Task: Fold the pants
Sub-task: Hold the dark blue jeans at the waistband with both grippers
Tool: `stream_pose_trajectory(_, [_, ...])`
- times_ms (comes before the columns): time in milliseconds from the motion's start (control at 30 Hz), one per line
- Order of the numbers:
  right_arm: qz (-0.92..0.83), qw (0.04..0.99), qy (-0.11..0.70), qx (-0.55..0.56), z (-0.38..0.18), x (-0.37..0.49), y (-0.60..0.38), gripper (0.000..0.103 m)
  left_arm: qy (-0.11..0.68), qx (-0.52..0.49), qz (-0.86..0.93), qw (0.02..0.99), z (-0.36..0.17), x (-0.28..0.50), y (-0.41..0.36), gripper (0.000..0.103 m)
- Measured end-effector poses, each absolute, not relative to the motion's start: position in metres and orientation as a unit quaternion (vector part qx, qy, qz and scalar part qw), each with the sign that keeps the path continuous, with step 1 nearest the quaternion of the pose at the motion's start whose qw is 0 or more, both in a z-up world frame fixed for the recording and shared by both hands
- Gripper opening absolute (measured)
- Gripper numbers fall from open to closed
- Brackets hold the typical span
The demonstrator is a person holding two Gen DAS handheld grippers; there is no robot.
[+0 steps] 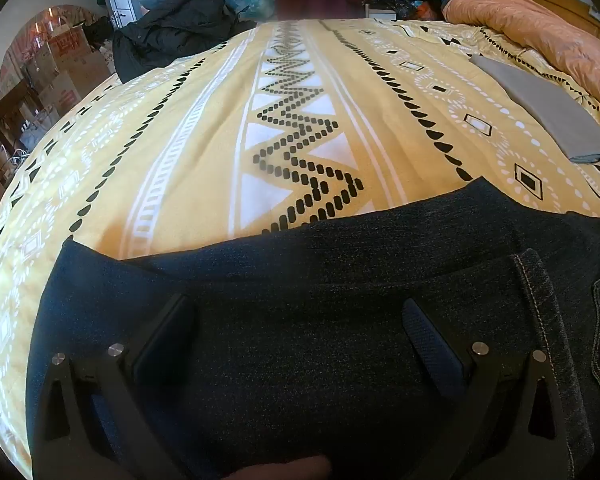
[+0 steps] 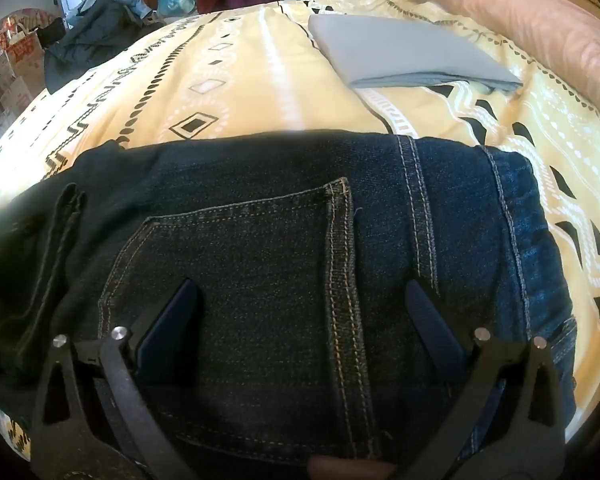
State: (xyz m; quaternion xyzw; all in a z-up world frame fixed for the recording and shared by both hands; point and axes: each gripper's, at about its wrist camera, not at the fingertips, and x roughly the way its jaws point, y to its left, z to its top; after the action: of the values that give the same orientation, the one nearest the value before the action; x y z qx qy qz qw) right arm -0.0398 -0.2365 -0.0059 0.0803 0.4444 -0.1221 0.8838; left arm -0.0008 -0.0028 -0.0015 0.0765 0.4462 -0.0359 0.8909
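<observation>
Both tools, left tool (image 1: 296, 334) and right tool (image 2: 300, 316), hang with jaws wide apart over the jeans (image 2: 260, 240), gripping nothing. We judge the pants already folded into a compact stack on the bed (image 1: 204, 128), at its near edge, back pocket (image 2: 236, 248) up, so what remains is one more fold or a smoothing press. Farther off lie a pink duvet (image 1: 540, 28) along the right edge, a grey folded cloth (image 2: 400, 52) and a dark jacket (image 1: 172, 28) at the far left corner; none blocks us.

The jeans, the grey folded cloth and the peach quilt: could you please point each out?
jeans (image 2: 240, 248), right wrist view, back pocket.
grey folded cloth (image 2: 396, 48), right wrist view, top face.
peach quilt (image 1: 540, 28), left wrist view, puffy upper side.
</observation>
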Motion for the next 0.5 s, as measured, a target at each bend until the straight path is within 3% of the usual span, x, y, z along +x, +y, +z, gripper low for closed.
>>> stream_pose_trajectory(400, [-0.121,0.887,0.438,0.082,-0.006,-0.041,-0.234,0.103,0.455,0.077,-0.040,0.886,0.003,-0.001,0.001,0.103])
stream_pose_trajectory(500, [-0.120,0.887,0.438,0.082,-0.006,-0.041,-0.234,0.103,0.461,0.102,-0.061,0.879,0.024,-0.012,-0.001,0.097])
